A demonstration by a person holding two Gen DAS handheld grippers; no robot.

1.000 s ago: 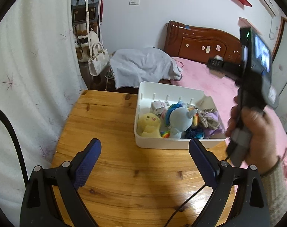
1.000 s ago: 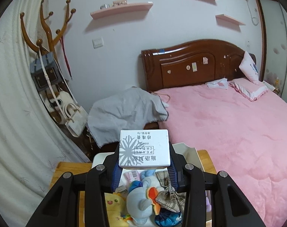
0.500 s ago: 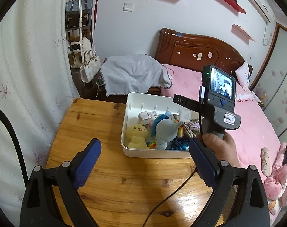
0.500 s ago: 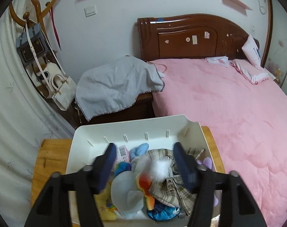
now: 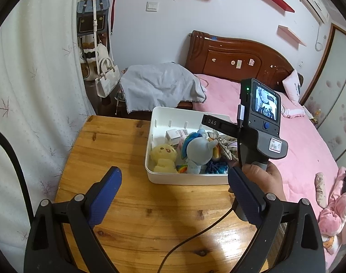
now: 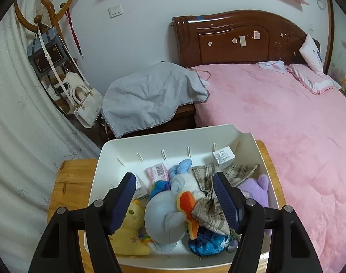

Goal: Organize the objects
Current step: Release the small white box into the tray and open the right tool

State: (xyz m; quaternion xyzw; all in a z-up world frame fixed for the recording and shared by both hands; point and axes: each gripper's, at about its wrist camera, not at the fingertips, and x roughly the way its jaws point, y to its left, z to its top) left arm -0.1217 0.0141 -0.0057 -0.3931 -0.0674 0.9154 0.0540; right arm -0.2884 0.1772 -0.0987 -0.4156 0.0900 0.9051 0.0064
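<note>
Right gripper point(image 6: 174, 187) hangs over the white bin point(image 6: 173, 141), jaws apart with nothing pressed between the pads; they have just been opening. I see the small white box point(image 6: 223, 158) with the snowflake print lying at the bin's far right corner, against the back wall, just beyond the plaid cloth point(image 6: 218, 182). Directly under my right jaws sits the grey-blue plush point(image 6: 165, 220) with an orange patch; a yellow plush point(image 6: 131, 234) is at the near left corner, a purple plush point(image 6: 259, 188) at the right wall, a pink barcoded packet point(image 6: 158, 173) toward the back. Left gripper point(image 5: 174, 195) hovers above the wooden table point(image 5: 109, 141), jaws wide apart and holding nothing. In the left wrist view the person's hand point(image 5: 264, 179) grips the right tool's handle just beside the bin's near right corner. Pink bed point(image 6: 275, 113) lies beyond the table.
</note>
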